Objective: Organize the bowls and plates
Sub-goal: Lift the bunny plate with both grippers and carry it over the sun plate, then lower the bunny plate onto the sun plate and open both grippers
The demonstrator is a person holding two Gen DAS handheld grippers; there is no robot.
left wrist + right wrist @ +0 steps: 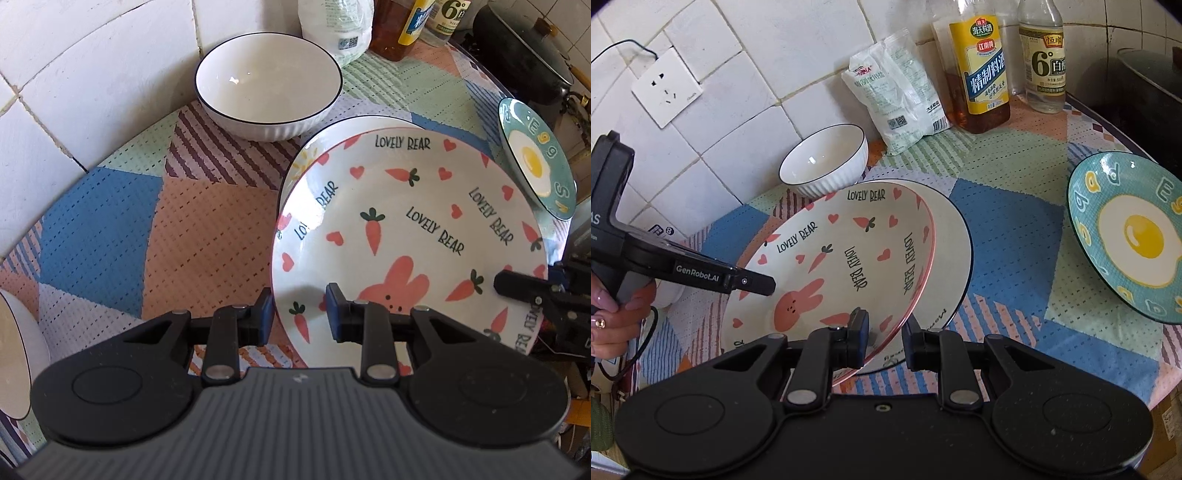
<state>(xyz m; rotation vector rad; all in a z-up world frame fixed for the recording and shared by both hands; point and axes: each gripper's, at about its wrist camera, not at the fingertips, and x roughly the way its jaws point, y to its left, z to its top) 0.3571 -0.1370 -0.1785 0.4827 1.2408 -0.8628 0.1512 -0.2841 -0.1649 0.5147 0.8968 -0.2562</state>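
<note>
Both grippers hold a white plate with pink rabbits, carrots and "LOVELY BEAR" lettering (399, 229) (842, 258) by opposite edges. My left gripper (299, 315) is shut on its left rim, one pad inside and one outside. My right gripper (885, 339) is shut on the near rim, and its fingertip reaches in from the right in the left wrist view. The rabbit plate sits tilted over a larger white plate with a dark rim (369, 127) (956, 236), covering most of it. A white bowl with a dark rim (267, 85) (823, 162) stands behind by the tiled wall.
A teal fried-egg plate (535, 158) (1126, 236) lies at the right on the patchwork mat (110, 229). A white bag (894, 99), two bottles (982, 70) and a dark wok (524, 48) line the back. Another white bowl (14, 350) shows at the left edge.
</note>
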